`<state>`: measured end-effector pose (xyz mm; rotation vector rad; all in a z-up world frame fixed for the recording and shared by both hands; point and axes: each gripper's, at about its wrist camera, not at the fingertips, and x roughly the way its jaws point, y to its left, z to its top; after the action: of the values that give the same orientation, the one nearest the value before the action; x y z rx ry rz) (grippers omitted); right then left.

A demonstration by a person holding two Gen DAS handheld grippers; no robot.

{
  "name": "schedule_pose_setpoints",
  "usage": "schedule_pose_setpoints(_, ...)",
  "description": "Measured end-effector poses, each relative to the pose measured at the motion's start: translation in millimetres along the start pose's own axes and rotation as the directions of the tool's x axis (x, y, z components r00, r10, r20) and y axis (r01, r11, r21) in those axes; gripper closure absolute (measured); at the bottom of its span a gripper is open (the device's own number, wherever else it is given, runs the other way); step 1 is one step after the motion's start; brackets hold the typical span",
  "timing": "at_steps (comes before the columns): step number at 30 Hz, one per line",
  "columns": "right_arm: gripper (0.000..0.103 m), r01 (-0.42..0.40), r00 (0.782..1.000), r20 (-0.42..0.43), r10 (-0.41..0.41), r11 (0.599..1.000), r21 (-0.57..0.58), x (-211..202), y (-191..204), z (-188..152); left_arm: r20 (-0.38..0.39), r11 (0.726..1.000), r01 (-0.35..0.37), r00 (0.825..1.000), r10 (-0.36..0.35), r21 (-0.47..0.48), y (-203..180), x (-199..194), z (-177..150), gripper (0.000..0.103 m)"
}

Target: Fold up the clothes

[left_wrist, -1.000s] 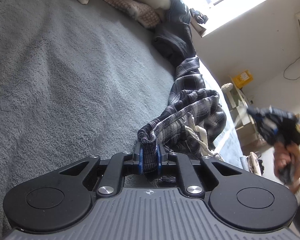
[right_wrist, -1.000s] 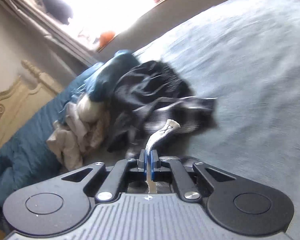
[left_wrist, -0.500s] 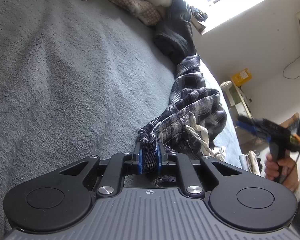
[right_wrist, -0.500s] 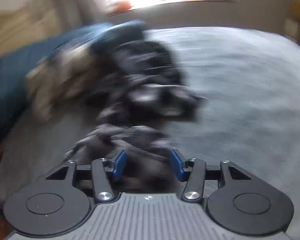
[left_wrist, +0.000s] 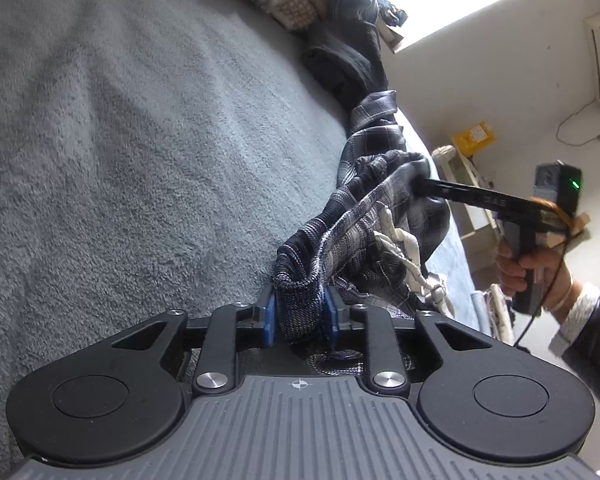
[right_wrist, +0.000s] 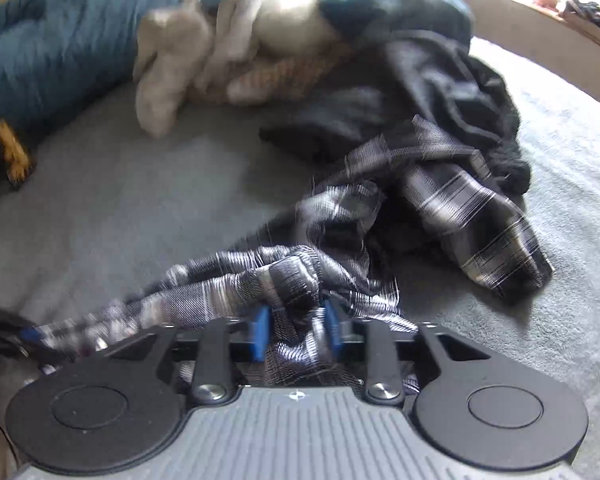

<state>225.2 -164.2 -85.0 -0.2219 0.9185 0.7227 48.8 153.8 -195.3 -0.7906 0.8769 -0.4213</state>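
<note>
Dark plaid trousers (left_wrist: 379,208) lie crumpled on the grey bed cover (left_wrist: 140,120). My left gripper (left_wrist: 300,318) has their gathered waistband standing between its blue pads; the jaws are opening, but the cloth still fills the gap. A white drawstring (left_wrist: 403,248) hangs loose from the waistband. In the right wrist view, my right gripper (right_wrist: 296,330) is closing on a bunched fold of the same trousers (right_wrist: 479,208), and cloth fills the space between its pads. Seen from the left wrist, the right gripper (left_wrist: 421,184) reaches in from the right, its fingertips buried in the plaid cloth.
A black garment (right_wrist: 459,92) and cream clothes (right_wrist: 188,52) are piled at the far side of the bed, against a blue quilt (right_wrist: 60,40). A person's hand (left_wrist: 527,268) holds the right gripper's handle. Shelves and a wall stand beyond the bed's right edge.
My right gripper let go of the white drawstring, opened, rolled and swung over to the plaid cloth, and has closed around a fold. The left jaws stand wider around the waistband.
</note>
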Motion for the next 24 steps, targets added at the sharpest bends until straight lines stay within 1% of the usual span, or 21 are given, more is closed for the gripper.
schedule_pose_setpoints(2, 0.083, 0.008, 0.999, 0.048, -0.008, 1.000, 0.000, -13.7, 4.0, -4.4, 0.000, 1.000, 0.007, 1.000, -0.007, -0.004, 0.4, 1.4, 0.2, 0.075)
schedule_pose_setpoints(5, 0.084, 0.022, 0.994, 0.105, -0.022, 1.000, 0.000, -31.7, 12.6, -8.3, -0.003, 1.000, 0.011, 1.000, -0.011, 0.015, -3.1, 4.7, 0.9, 0.068)
schedule_pose_setpoints(7, 0.085, 0.027, 0.989, 0.142, -0.027, 1.000, 0.001, -40.9, 19.4, -7.3, -0.001, 0.999, -0.005, 1.000, 0.005, 0.038, -8.2, 7.1, 1.0, 0.068)
schedule_pose_setpoints(8, 0.085, 0.035, 0.987, 0.159, -0.035, 0.999, -0.002, -45.1, 22.7, -6.3, 0.005, 0.998, -0.020, 1.000, 0.019, 0.052, -11.8, 8.2, 0.7, 0.070)
schedule_pose_setpoints(9, 0.086, 0.044, 0.985, 0.170, -0.042, 0.999, -0.007, -48.1, 26.0, -4.5, 0.015, 0.997, -0.037, 0.999, 0.036, 0.063, -15.1, 8.5, 0.1, 0.079)
schedule_pose_setpoints(11, 0.087, 0.062, 0.980, 0.188, -0.058, 0.998, -0.017, -52.9, 32.5, -0.2, 0.035, 0.996, -0.057, 0.998, 0.055, 0.061, -19.0, 7.1, -1.0, 0.089)
schedule_pose_setpoints(14, 0.088, 0.077, 0.971, 0.231, -0.067, 0.996, -0.035, -66.1, 43.6, 7.1, 0.109, 0.998, -0.026, 0.994, 0.020, 0.053, -26.3, -12.7, -4.1, 0.092)
schedule_pose_setpoints(17, 0.088, 0.081, 0.957, 0.283, -0.063, 0.995, -0.055, -81.0, 56.8, 18.3, 0.195, 0.997, -0.006, 0.981, -0.009, 0.075, -35.2, -44.6, -8.2, 0.092)
schedule_pose_setpoints(20, 0.089, 0.073, 0.946, 0.321, -0.041, 0.994, -0.086, -88.8, 73.7, 35.1, 0.273, 0.997, 0.012, 0.962, -0.033, 0.076, -35.8, -82.7, -12.6, 0.092)
schedule_pose_setpoints(22, 0.089, 0.056, 0.941, 0.337, -0.014, 0.992, -0.116, -89.6, 88.2, 48.6, 0.318, 0.997, 0.002, 0.948, -0.027, 0.077, -33.2, -107.1, -14.6, 0.092)
schedule_pose_setpoints(24, 0.090, 0.038, 0.939, 0.343, 0.019, 0.986, -0.160, -82.1, 109.3, 63.0, 0.359, 0.997, -0.026, 0.933, -0.002, 0.072, -29.4, -127.5, -16.6, 0.092)
